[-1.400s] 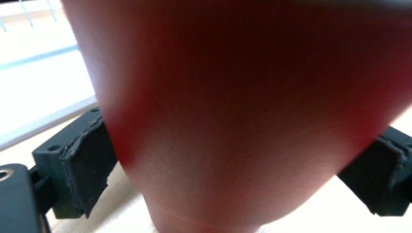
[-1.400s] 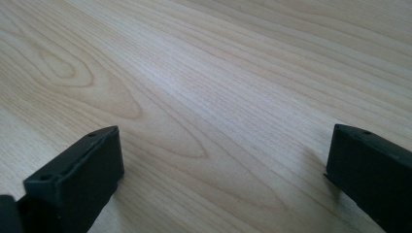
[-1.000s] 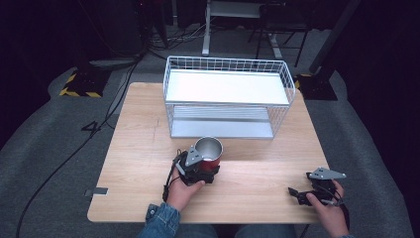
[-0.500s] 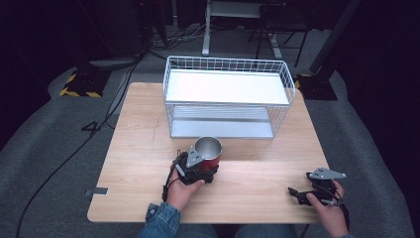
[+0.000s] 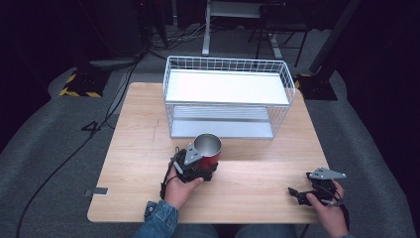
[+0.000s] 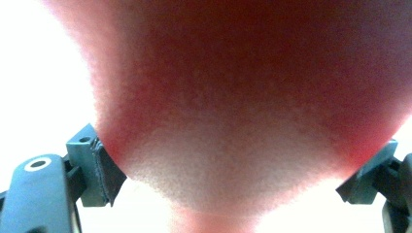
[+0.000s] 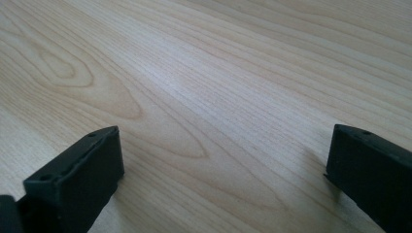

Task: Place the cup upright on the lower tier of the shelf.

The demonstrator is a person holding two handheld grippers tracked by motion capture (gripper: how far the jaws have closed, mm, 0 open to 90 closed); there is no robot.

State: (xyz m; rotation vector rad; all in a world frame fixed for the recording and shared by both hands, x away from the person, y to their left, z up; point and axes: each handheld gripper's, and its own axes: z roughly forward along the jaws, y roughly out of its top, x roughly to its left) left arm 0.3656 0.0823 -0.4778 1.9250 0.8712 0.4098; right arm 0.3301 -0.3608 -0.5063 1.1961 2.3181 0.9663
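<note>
White wire basket (image 5: 228, 94) stands just behind the gripped red cup (image 5: 208, 151).

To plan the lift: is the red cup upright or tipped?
Upright: the red cup stands on the table, round steel mouth facing up, left claw around it.

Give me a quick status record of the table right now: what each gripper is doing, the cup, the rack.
left gripper: shut on the red cup, jaws on either side of it
red cup: upright on the table, open top up, in front of the rack
right gripper: open, holding nothing, low over bare wood at the near right
wire rack: white, two shelves, at the far side of the table
table: light wood
</note>
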